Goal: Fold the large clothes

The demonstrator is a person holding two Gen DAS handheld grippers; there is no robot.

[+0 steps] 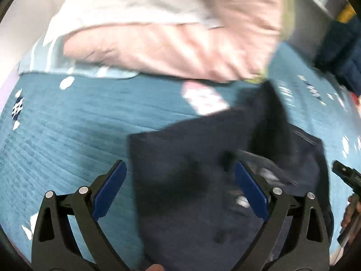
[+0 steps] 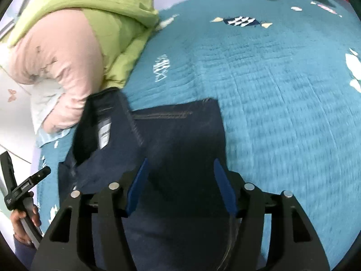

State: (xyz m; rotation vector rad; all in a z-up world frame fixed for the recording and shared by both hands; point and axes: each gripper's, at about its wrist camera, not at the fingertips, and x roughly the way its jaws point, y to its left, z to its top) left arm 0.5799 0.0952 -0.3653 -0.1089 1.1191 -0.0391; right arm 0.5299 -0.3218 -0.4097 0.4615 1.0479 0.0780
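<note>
Teal quilted bedspread (image 2: 282, 94), pink and green bedding (image 2: 67, 45) beyond. Navy garment (image 2: 180, 140) flat, directly under and ahead of both tongs, long axis running forward. Right gripper (image 2: 180, 187) spread, centred over it, nearer; left gripper (image 1: 180, 194) spread at its left edge.

From the right wrist view I see open teal bedspread (image 2: 282, 90) ahead and to the right of the navy garment (image 2: 176, 140); nothing lies on it there. To the left, a heap of pink and green bedding (image 2: 74, 45) touches the garment's raised flap and blocks that side. From the left wrist view, bare bedspread (image 1: 67, 124) left of the garment; the heap (image 1: 169, 45) closes off the far edge.
</note>
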